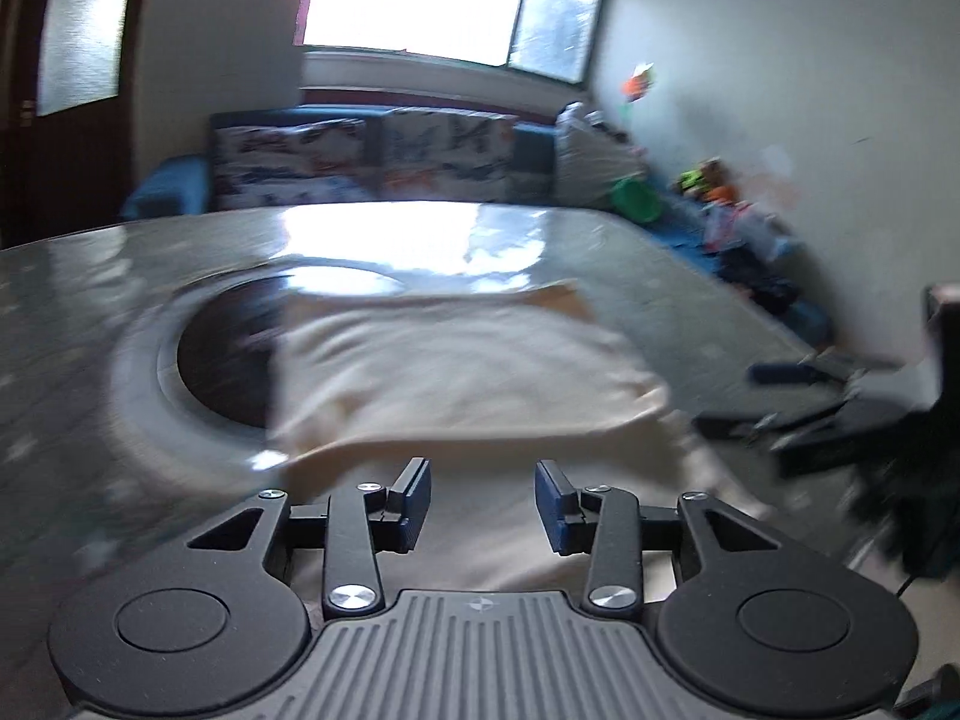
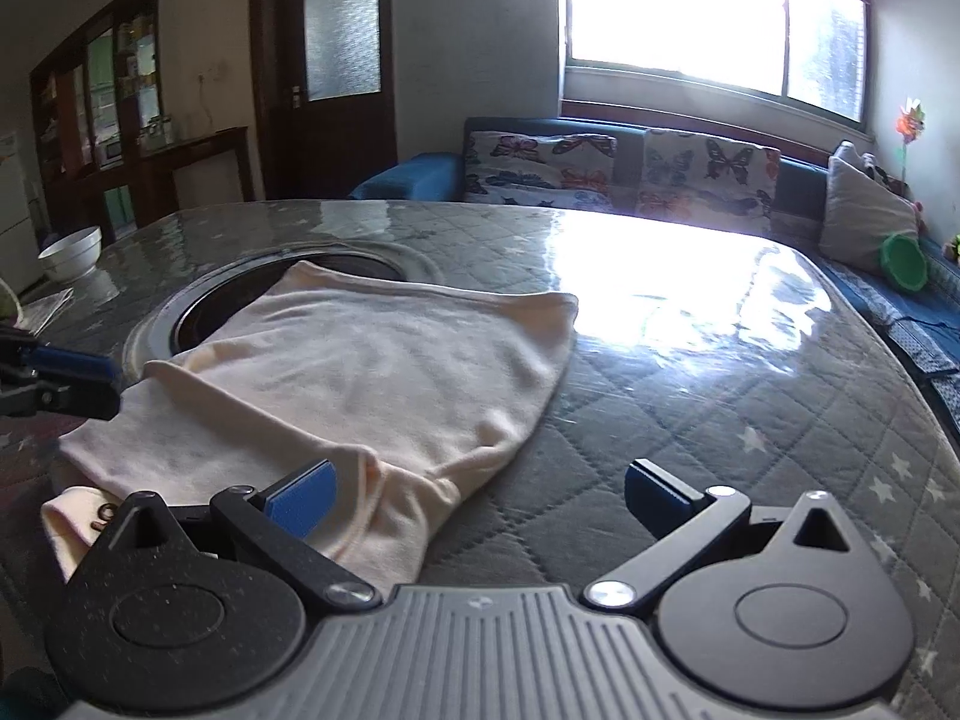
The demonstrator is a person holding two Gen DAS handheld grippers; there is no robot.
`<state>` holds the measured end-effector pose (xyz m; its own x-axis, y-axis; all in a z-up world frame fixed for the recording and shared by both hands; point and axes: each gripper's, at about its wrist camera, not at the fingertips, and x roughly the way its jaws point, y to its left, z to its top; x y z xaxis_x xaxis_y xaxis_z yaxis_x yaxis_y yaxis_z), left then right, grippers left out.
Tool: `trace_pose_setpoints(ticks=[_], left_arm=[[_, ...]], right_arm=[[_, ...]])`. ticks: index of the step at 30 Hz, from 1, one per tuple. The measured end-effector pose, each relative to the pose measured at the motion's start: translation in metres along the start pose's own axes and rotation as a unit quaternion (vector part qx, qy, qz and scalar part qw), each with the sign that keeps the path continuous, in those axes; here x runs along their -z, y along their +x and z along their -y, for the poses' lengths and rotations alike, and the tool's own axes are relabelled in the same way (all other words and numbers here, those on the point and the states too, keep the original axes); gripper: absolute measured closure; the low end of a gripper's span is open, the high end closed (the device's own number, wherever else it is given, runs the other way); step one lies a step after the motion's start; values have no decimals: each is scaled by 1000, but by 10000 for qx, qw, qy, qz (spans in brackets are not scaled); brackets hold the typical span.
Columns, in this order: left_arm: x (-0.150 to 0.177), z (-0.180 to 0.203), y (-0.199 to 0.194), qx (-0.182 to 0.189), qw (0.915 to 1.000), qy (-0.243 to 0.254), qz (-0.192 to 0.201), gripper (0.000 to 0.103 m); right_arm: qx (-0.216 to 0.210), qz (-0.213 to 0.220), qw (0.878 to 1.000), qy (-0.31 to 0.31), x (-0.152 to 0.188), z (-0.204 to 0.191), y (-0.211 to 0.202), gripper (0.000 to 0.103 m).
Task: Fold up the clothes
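A cream garment lies partly folded on the quilted grey table cover, one edge doubled over and its far end over a dark round recess. My right gripper stands open at the garment's near right corner, its left pad above the cloth and nothing between the pads. In the blurred left wrist view the same garment spreads ahead, and my left gripper hovers open just over its near edge. The left gripper's blue fingers show at the left edge of the right wrist view, beside the cloth.
A white bowl sits at the table's far left. A blue sofa with butterfly cushions runs behind the table under a bright window, with a green round thing on it. The other gripper appears dark and blurred at right.
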<state>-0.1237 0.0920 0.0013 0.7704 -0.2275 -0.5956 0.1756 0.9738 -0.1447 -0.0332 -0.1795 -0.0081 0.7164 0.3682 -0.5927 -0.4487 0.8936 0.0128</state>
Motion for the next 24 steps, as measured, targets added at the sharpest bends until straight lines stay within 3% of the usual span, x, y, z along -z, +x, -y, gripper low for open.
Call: trace_pose_setpoints(ticks=[5, 15, 20, 24], left_arm=[[23, -28, -13, -362, 9991, -72, -206, 61], [36, -43, -3, -495, 9972, -273, -499, 62], [27, -42, -9, -478, 9980, -102, -389, 62], [8, -39, -8, -382, 9991, -37, -166, 62]], right_arm=[[-54, -52, 9999, -136, -5, -12, 13, 0], [149, -295, 9993, -192, -6, -15, 41, 0], [200, -411, 9989, -126, -2, -9, 46, 0], [157, -233, 9995, -143, -8, -10, 37, 0]])
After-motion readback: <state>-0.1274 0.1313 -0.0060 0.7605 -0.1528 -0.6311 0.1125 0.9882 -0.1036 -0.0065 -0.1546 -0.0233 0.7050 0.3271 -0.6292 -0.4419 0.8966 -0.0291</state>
